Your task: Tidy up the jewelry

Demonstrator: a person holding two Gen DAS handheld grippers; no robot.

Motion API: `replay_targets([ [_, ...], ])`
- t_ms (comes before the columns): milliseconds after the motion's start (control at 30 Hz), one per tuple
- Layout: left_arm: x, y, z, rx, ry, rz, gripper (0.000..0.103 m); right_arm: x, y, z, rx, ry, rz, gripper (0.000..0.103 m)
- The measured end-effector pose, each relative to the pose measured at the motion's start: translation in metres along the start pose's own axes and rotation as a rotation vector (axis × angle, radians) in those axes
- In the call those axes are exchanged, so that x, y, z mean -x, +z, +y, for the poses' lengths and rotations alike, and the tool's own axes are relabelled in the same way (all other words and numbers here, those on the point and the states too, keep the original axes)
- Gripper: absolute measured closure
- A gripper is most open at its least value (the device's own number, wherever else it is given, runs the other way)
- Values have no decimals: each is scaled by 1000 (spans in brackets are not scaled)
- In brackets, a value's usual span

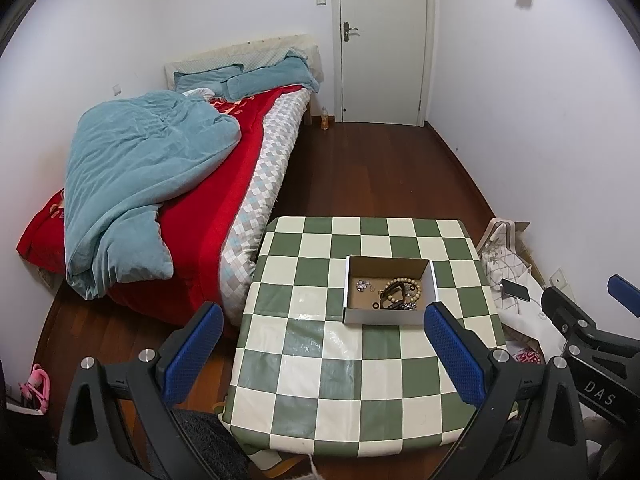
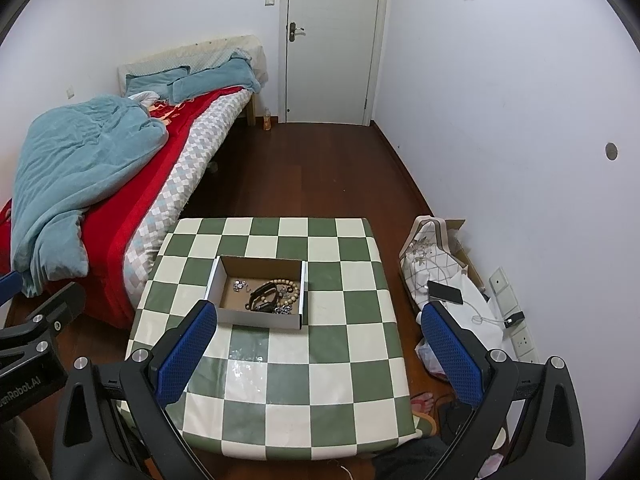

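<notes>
We list: cardboard box [image 1: 387, 292] on checkered table [image 1: 320, 380], jewelry [image 1: 398, 294] heaped at its right side. Our left gripper [image 1: 322, 354] and right gripper [image 2: 320, 354] hover over near table edge, jaws spread wide, empty. Bed [image 1: 192, 184] crowds table's left side; bare floor [image 1: 380, 168] beyond. Only right view shows wall sockets [image 2: 516, 320]; phone [image 2: 445, 292] lies on bags beside table.
</notes>
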State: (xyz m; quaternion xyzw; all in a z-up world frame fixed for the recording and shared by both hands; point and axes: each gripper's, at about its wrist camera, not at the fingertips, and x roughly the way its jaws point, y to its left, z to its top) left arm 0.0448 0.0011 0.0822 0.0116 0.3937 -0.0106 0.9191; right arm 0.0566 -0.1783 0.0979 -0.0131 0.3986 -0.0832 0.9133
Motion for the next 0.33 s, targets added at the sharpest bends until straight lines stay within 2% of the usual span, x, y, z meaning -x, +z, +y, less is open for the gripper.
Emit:
replay_targets([
  [333, 4, 0, 2, 12, -9, -10, 0, 0, 0, 0, 1, -1, 1, 0],
])
